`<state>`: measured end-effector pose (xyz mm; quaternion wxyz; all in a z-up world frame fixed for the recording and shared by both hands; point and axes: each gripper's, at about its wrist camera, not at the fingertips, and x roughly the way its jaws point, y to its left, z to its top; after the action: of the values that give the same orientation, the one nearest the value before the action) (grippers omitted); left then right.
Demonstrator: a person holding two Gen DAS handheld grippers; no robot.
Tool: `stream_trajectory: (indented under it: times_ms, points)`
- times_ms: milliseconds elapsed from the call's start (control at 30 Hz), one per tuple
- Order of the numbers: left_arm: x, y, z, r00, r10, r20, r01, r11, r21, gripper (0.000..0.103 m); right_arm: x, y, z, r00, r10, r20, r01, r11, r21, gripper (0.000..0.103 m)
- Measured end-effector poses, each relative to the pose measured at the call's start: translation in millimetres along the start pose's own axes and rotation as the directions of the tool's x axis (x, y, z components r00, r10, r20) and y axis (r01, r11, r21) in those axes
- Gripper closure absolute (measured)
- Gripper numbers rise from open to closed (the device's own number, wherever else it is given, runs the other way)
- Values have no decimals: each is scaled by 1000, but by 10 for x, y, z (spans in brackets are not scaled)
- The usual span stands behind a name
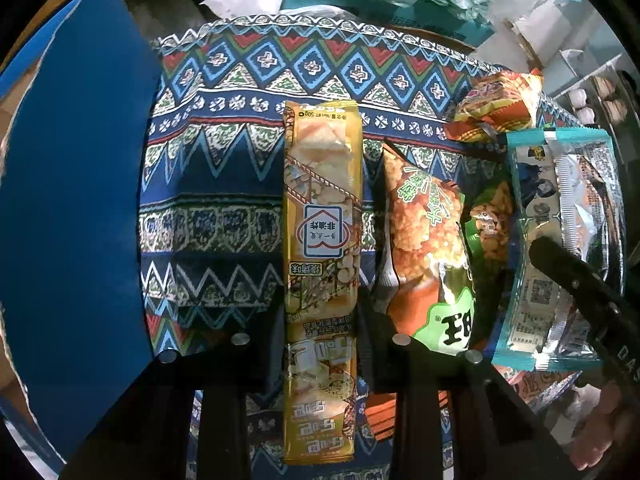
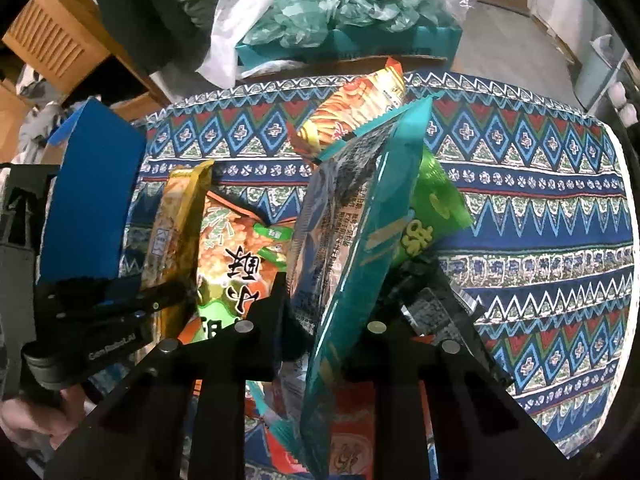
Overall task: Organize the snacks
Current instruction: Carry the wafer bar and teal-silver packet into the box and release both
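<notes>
My left gripper point(image 1: 322, 320) is shut on a long yellow snack pack point(image 1: 322, 216), held lengthwise over the patterned tablecloth point(image 1: 224, 208); the pack also shows in the right wrist view point(image 2: 176, 220). My right gripper point(image 2: 326, 312) is shut on a teal snack bag point(image 2: 360, 216), held on edge; the bag also shows in the left wrist view point(image 1: 560, 240). An orange-green rice cracker bag point(image 1: 432, 248) lies between them and shows in the right wrist view point(image 2: 236, 264). An orange pack point(image 1: 496, 108) lies further back, and a green bag point(image 2: 432, 208) sits behind the teal one.
A blue box point(image 1: 76, 200) stands at the left edge of the table, seen also in the right wrist view point(image 2: 92, 200). A teal box with green tissue paper point(image 2: 344, 12) and a white plastic bag point(image 2: 236, 24) lie beyond the table. The cloth point(image 2: 540, 220) stretches to the right.
</notes>
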<state>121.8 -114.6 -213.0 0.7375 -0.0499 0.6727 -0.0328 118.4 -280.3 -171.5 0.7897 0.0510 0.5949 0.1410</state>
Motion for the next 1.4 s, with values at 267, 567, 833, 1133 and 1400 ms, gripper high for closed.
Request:
stream_trajectory:
  times_ms: [267,567,833,1133,1400]
  points:
    - [-433,118,-114,996,-14,87,13,1000,14,72,-145,70,-5,999,-6,51,6,1000,-10,85]
    - [-830,158,-208,987,-41,156,36,999,33,72,-426,310,4,995,-4,103,10,998,-56,85]
    - [-1166,314,-332,976,-56,209,50,998,35,72,-671,581,28,989,25,148,-10,995,-103,85]
    - [-1457,619,-412,966,-66,249,71,997,-11,72,-822,917,85,982,72,173,-45,987,-154,85]
    - [-1714,910,-519,954,-71,292,88,995,-45,72,-834,1372,171,977,124,176,-84,972,-218,85]
